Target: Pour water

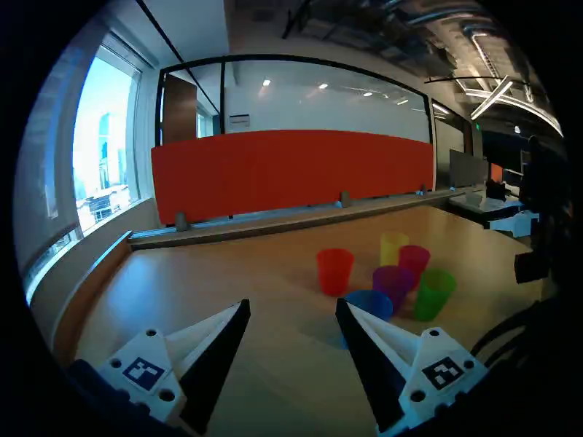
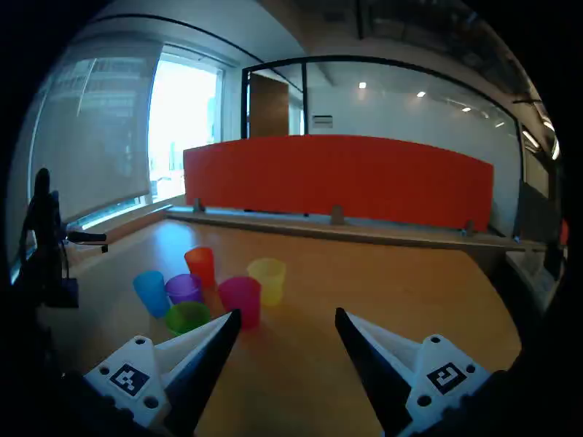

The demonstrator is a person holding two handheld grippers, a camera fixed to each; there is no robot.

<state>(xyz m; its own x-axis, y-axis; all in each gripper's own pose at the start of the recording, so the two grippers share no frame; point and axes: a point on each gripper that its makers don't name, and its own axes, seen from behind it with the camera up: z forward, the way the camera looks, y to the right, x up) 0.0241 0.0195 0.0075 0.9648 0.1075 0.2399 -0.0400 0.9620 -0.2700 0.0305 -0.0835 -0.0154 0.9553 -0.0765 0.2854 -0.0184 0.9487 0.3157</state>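
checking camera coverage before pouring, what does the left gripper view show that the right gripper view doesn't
Left gripper view: ceiling light strips and a monitor at right; the blue cup partly behind a finger of the left gripper. Right gripper view: a window blind and dark equipment at left, plus the right gripper. Shared: red cup, yellow cup, pink cup, purple cup and green cup clustered with the blue one on the wooden table, the red-orange divider, a window. Both sets of jaws open, empty.
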